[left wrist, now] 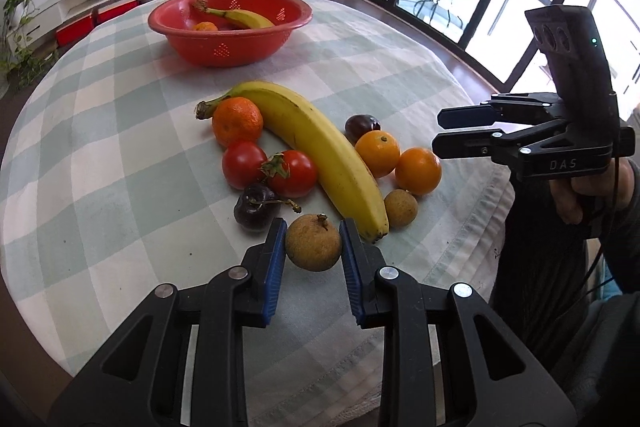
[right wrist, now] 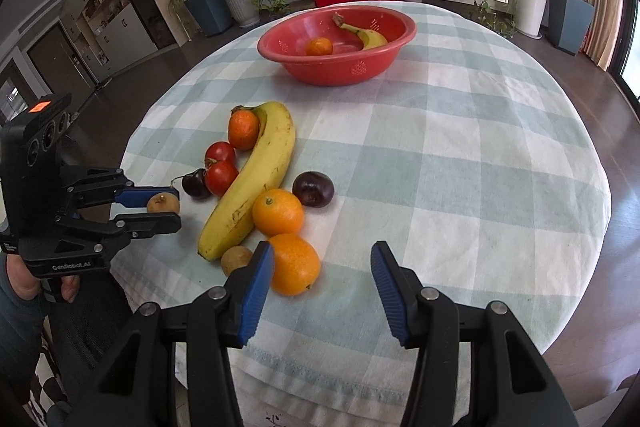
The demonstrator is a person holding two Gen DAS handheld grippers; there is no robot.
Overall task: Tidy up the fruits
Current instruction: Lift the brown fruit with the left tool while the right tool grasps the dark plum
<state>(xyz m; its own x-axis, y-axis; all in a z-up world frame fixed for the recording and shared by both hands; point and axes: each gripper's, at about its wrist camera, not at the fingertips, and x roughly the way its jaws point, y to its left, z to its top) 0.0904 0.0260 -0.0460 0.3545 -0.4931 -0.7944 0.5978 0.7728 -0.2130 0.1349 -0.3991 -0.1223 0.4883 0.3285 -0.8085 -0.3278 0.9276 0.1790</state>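
The left gripper [left wrist: 313, 241] is clamped on a small brown round fruit [left wrist: 313, 243], its blue pads pressing both sides; the right wrist view shows this fruit [right wrist: 158, 204] held clear of the checked tablecloth [right wrist: 460, 155], near the table's left edge. The right gripper [right wrist: 322, 267] stands partly open with nothing between its pads, its left finger [right wrist: 256, 291] just beside an orange [right wrist: 296, 265] near the table's near edge. Only the left wrist view shows a dark cherry [left wrist: 254, 207] with its stem, next to two tomatoes [left wrist: 292, 173]. A long banana [left wrist: 320, 151] lies amid the pile. The red bowl [right wrist: 340, 69], toward the far edge, holds a banana [right wrist: 370, 37] and a small orange [right wrist: 319, 47].
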